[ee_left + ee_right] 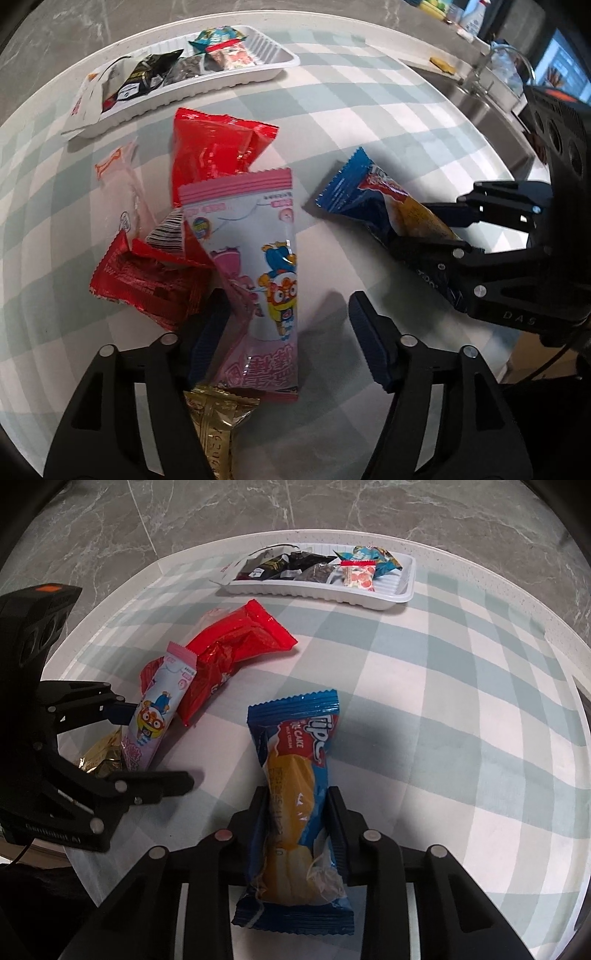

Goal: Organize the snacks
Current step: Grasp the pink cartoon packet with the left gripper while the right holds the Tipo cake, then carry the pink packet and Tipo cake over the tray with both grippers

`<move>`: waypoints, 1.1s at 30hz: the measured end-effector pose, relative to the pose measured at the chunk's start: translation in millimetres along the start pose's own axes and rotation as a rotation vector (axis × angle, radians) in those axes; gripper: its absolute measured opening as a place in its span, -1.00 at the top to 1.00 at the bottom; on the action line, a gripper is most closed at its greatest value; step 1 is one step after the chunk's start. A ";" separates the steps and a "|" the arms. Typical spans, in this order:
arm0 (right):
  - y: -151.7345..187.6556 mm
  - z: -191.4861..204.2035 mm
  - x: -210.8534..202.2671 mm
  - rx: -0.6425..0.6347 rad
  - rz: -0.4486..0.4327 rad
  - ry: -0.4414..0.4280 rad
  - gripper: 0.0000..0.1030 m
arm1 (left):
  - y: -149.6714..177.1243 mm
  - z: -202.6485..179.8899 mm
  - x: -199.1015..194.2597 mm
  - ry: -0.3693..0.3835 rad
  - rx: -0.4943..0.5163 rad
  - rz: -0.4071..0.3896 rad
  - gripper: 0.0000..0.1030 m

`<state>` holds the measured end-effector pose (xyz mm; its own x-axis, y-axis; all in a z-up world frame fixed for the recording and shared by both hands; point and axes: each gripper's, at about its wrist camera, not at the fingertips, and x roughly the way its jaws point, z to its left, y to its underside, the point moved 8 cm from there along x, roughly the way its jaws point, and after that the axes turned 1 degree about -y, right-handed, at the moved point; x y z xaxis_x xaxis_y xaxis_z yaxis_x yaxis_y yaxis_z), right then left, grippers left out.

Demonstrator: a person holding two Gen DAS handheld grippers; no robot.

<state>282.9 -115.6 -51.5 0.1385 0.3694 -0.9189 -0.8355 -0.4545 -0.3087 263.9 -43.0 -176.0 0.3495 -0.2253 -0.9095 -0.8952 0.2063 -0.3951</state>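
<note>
Blue "Tipo" cake pack (295, 805)

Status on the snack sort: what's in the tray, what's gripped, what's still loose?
Done: the white plastic tray already holds several small packets.

In hand: the right gripper is shut on the blue cake-roll wrapper. The left gripper is open around the pink cartoon snack packet, pads not pressing.

Left on the checked tablecloth: large red packet, small red packet, gold packet, clear wrapper.

place: home kitchen, probably | cues: steel sink (476, 99) with tap (blurred), checked tablecloth (461, 701), marble-look wall (332, 506)
</note>
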 end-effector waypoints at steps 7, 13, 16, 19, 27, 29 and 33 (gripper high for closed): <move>0.6 -0.3 -0.5 -0.001 -0.007 0.000 0.34 | -0.2 -5.0 2.2 0.012 0.003 0.000 -0.55; 0.2 0.3 -0.1 0.000 -0.010 -0.003 0.34 | -1.7 -3.1 1.1 0.014 -0.041 -0.012 -0.51; 0.4 0.2 -0.2 0.001 -0.012 -0.004 0.34 | 0.4 1.5 -1.3 -0.039 -0.022 -0.017 -0.14; 0.5 -0.1 -0.7 0.006 -0.017 -0.009 0.35 | 2.4 14.4 -6.4 -0.052 -0.049 -0.025 0.47; 4.2 -9.4 -6.6 0.072 -0.026 -0.078 0.41 | 9.4 18.9 -26.1 -0.005 -0.088 -0.049 0.66; 6.4 -13.3 -11.1 0.112 -0.031 -0.111 0.41 | 10.0 15.8 -35.0 0.001 -0.085 -0.062 0.67; 11.2 -22.2 -23.6 0.190 -0.047 -0.183 0.41 | 9.0 11.5 -49.8 0.021 -0.105 -0.086 0.67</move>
<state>282.1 -147.4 -38.7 0.0952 0.5348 -0.8396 -0.9177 -0.2797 -0.2822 241.6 -19.0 -135.7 0.4213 -0.2581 -0.8694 -0.8865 0.0850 -0.4548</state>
